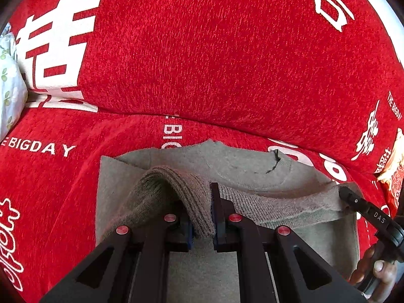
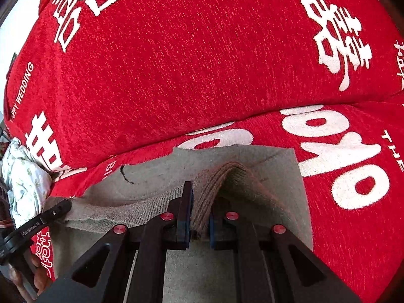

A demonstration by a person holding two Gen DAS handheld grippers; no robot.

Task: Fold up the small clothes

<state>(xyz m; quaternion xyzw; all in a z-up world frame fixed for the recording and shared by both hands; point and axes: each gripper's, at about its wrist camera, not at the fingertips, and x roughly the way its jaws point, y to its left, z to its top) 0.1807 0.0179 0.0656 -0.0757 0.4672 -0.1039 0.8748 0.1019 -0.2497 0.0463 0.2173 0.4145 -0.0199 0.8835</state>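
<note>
A grey knit sweater (image 1: 227, 166) lies on the red sofa seat, its neck hole toward the backrest; it also shows in the right wrist view (image 2: 156, 176). My left gripper (image 1: 202, 212) is shut on the sweater's ribbed hem at the left corner and holds it lifted. My right gripper (image 2: 199, 214) is shut on the ribbed hem at the right corner, also lifted. The hem stretches between the two grippers above the sweater's body. The right gripper also shows at the right edge of the left wrist view (image 1: 353, 197), and the left gripper at the left edge of the right wrist view (image 2: 58, 208).
A red sofa cover with white lettering covers the seat (image 1: 50, 176) and the backrest (image 1: 202, 63). A light floral cloth (image 1: 10, 80) lies at the far left of the sofa, and it shows in the right wrist view (image 2: 25, 181) too. A red patterned cushion (image 1: 394, 174) sits at the right.
</note>
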